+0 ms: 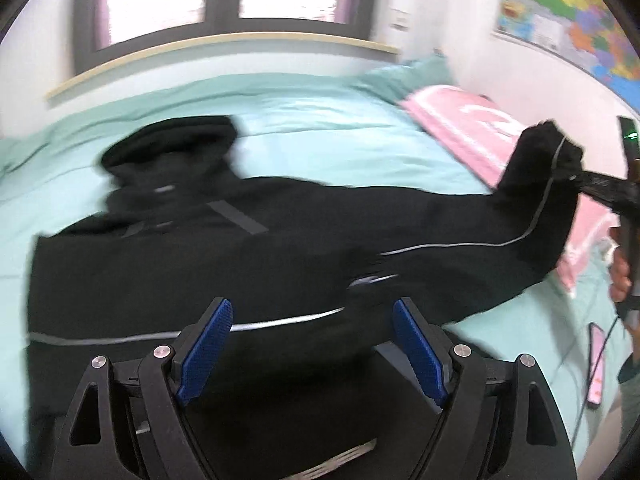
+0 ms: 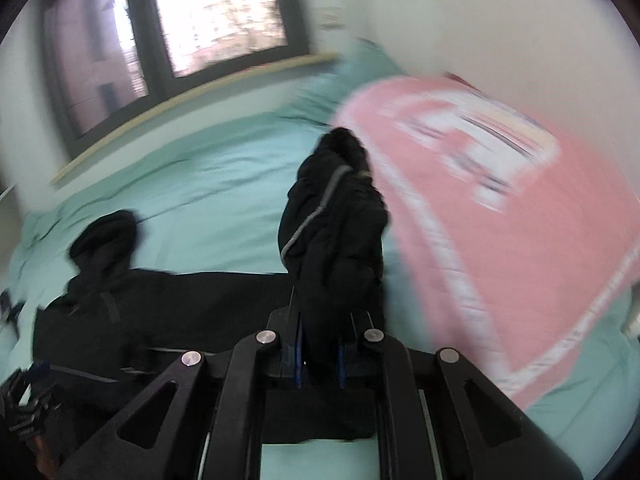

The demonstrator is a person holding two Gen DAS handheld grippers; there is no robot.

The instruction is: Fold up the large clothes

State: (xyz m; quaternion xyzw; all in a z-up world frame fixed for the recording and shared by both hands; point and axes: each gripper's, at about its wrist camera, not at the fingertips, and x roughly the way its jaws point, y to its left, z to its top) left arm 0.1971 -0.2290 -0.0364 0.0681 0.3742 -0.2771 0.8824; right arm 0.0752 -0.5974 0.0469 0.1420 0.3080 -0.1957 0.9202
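Black hooded jacket (image 1: pixel 208 256) lies spread on the mint-green bed (image 1: pixel 304 120), hood at 11 o'clock, soft matte cloth edged with thin grey piping; motion blur smears its outline. The left tongs (image 1: pixel 312 344) hang released above the hem, blue ribbed pads (image 1: pixel 208 344) wide apart, their base cut off by the frame. The right tongs (image 2: pixel 319 354) are clenched on the jacket's sleeve (image 2: pixel 332 216), which rises bunched toward 12 o'clock and hides the pads. A pink pillow (image 2: pixel 500 216) at 2 o'clock is blurred.
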